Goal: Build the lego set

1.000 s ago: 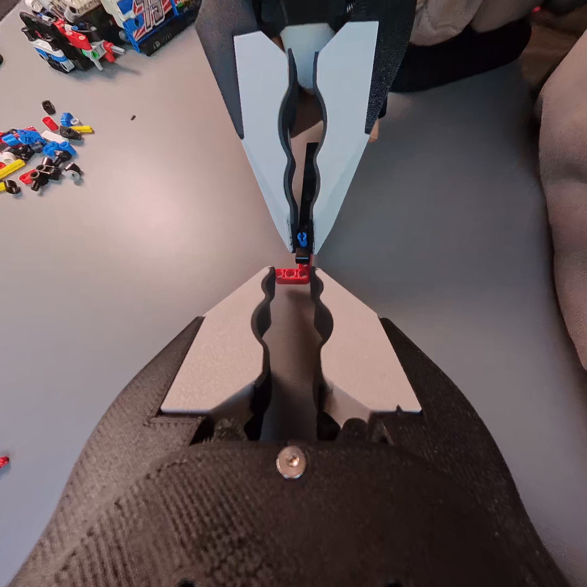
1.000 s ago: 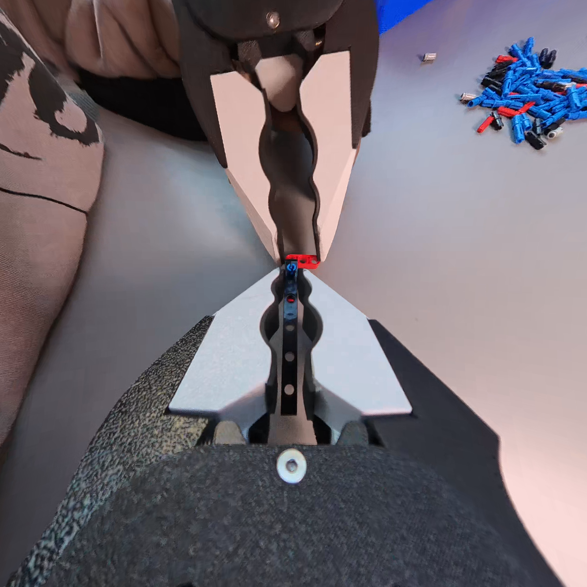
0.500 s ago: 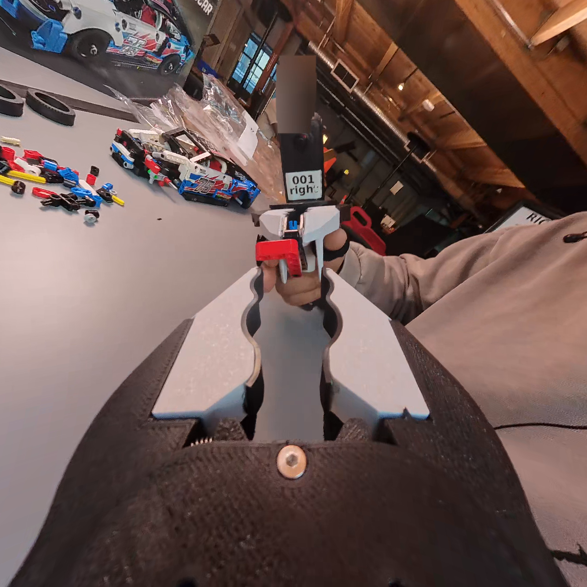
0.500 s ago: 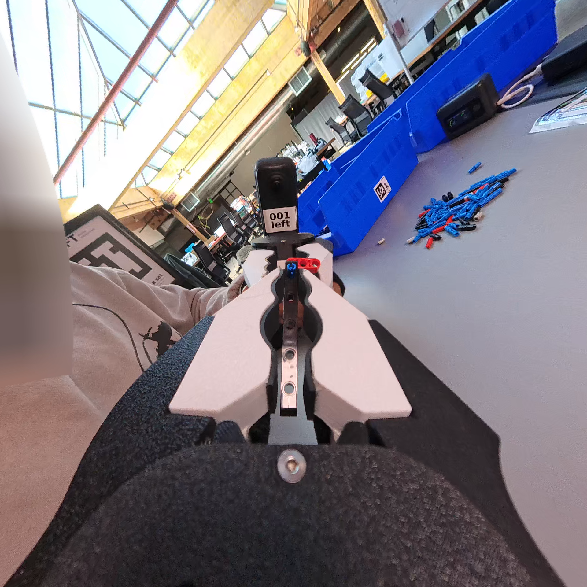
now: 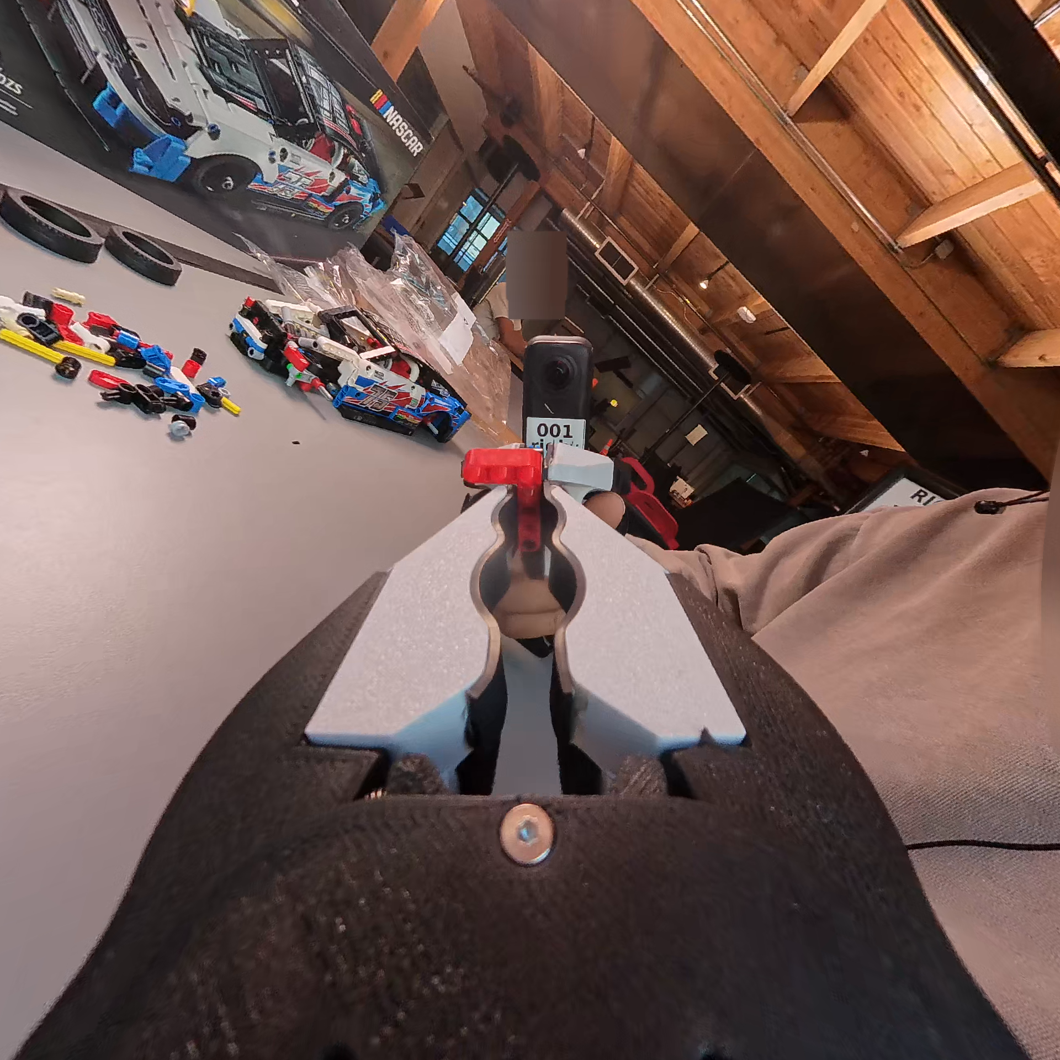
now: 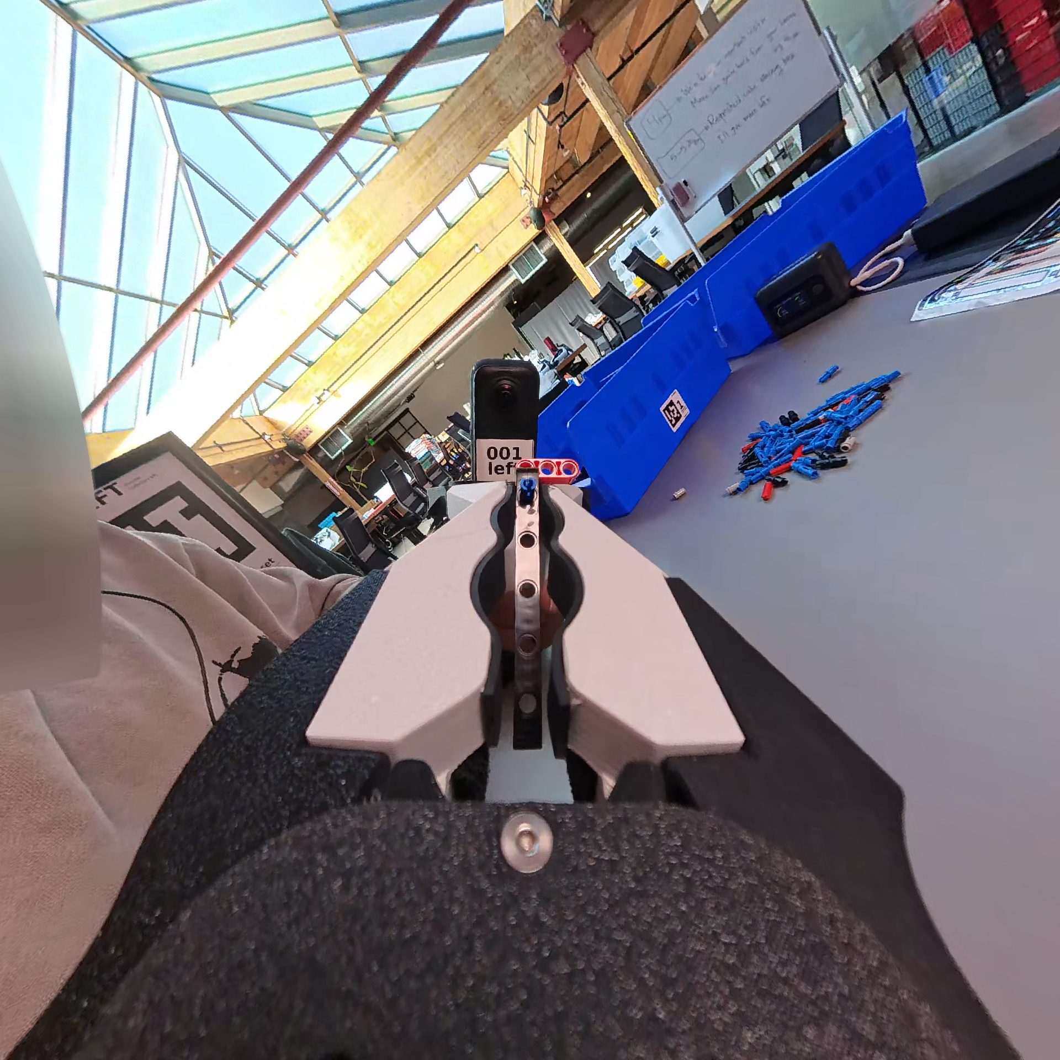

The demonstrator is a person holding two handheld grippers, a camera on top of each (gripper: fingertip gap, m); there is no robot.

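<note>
My left gripper (image 5: 526, 493) is shut on a red L-shaped lego beam (image 5: 505, 467), one arm between the fingers, the other sticking out left at the tips. My right gripper (image 6: 527, 487) is shut on a long black lego beam (image 6: 526, 591) with holes and a blue pin (image 6: 526, 487) at its far end. The red beam (image 6: 548, 466) meets that pinned end. The two grippers face each other tip to tip, raised above the grey table (image 5: 172, 545). The right gripper's tip (image 5: 576, 470) shows just behind the red beam.
A partly built lego race car (image 5: 350, 373), loose lego parts (image 5: 115, 367), two black tyres (image 5: 86, 235) and the set's box (image 5: 201, 115) lie left. A pile of blue pins (image 6: 814, 436), blue bins (image 6: 648, 396) and a black device (image 6: 803, 295) lie right. A person's sleeve (image 5: 860, 602) is close by. The partly built lego race car (image 5: 350, 373) is about equally far from each gripper, around 30 centimetres.
Both grippers tilted up from looking down at the table to nearly level. The left gripper closed further onto the red beam, which now sits deeper between its fingers.
</note>
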